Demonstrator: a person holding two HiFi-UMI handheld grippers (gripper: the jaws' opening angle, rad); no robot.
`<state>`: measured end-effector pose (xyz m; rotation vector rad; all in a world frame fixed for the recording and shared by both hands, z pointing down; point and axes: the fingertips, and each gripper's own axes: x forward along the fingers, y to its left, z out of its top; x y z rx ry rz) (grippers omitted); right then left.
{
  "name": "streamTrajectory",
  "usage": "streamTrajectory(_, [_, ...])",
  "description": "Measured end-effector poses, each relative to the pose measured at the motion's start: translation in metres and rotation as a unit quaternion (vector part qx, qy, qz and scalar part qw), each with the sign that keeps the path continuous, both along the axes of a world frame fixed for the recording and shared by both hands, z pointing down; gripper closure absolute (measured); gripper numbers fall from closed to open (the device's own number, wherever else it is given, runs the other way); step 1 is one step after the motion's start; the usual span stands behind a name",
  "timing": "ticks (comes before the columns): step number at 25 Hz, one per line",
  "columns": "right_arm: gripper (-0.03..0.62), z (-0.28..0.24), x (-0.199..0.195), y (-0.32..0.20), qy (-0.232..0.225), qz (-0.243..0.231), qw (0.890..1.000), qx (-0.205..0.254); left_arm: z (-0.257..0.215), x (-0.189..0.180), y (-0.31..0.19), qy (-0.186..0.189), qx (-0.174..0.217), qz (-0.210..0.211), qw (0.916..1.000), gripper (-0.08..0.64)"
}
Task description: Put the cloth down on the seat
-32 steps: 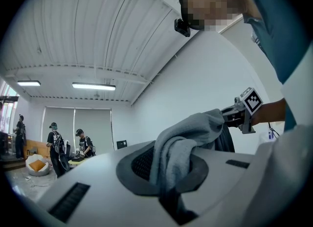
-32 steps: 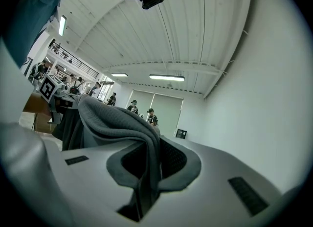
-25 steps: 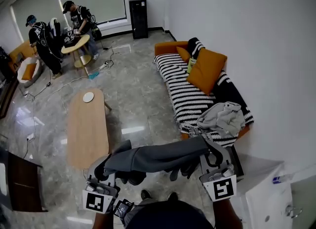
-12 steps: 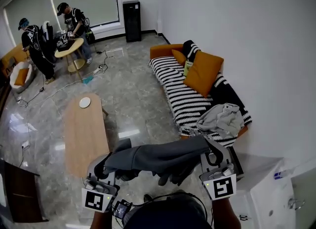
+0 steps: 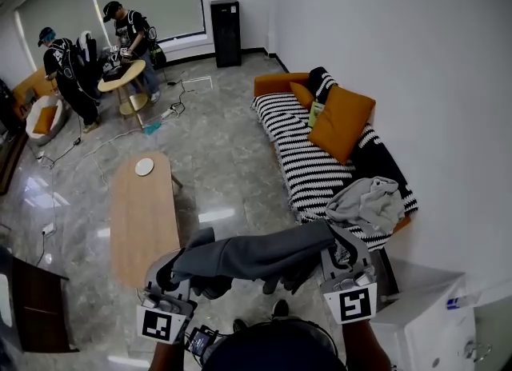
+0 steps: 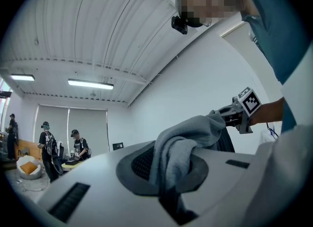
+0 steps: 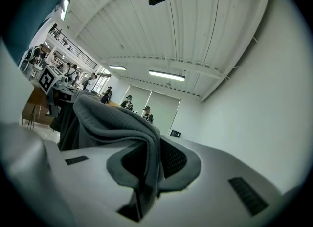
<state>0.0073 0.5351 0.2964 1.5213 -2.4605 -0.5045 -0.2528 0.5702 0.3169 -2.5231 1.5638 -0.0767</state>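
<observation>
We see the left hand-held gripper (image 5: 174, 269) and the right hand-held gripper (image 5: 342, 251) each clamped on an end of the grey cloth (image 5: 256, 253), stretched mid-air between them, near the striped sofa (image 5: 308, 165), not on it.

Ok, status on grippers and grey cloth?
Left gripper shut on grey cloth; right gripper shut on its other end. Cloth stretched between them, short of the sofa. Light grey garment lies on near seat end.

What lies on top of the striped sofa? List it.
On the striped sofa: a large orange cushion, a light grey garment and a black cloth. Whatever lies beneath them is hidden.
</observation>
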Motion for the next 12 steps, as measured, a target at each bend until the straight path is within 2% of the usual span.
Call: streamTrajectory(12, [0.549,0.012,0.044,-0.068,-0.009,-0.042,0.999,-0.007,0.009,0.052,-0.048,-0.028,-0.007,-0.041,0.9987,0.543])
